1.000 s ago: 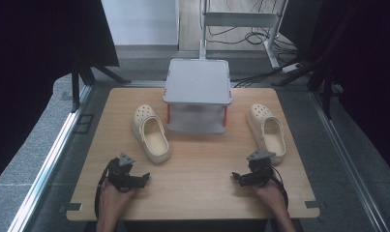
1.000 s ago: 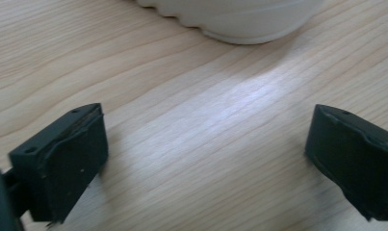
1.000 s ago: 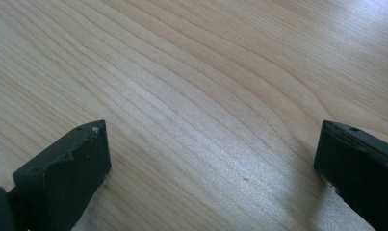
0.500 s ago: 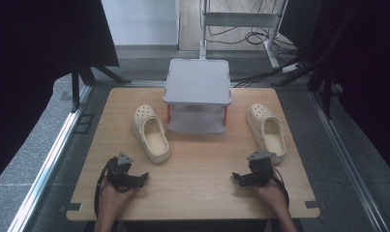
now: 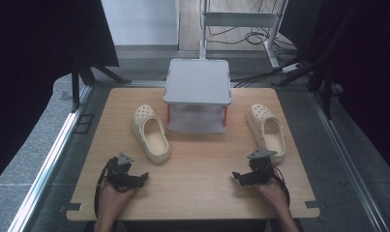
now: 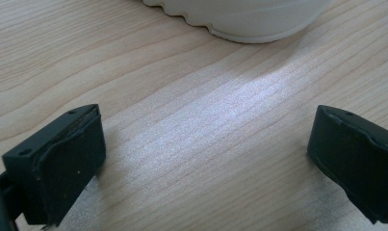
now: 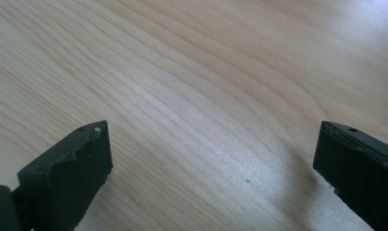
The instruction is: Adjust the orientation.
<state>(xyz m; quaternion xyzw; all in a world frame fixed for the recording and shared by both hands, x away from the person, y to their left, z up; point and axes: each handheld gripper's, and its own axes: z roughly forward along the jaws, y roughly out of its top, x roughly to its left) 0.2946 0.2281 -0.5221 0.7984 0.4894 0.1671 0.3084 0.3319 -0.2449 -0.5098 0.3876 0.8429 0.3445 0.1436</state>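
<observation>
Two cream clogs lie on the wooden table point(image 5: 202, 164). One clog point(image 5: 151, 132) is left of a small grey two-level shelf point(image 5: 197, 94), the other clog point(image 5: 267, 130) is to its right. My left gripper point(image 5: 143, 178) rests low near the front left, open, its jaws wide apart over bare wood; the heel of the left clog point(image 6: 239, 19) shows just beyond them in the left gripper view. My right gripper point(image 5: 235, 176) rests near the front right, just in front of the right clog's heel, open with nothing between its jaws.
The shelf stands at the table's far middle edge. A white metal frame point(image 5: 241, 19) and cables lie on the floor beyond. Dark curtains hang on both sides. A metal rail point(image 5: 52, 159) runs along the left of the table.
</observation>
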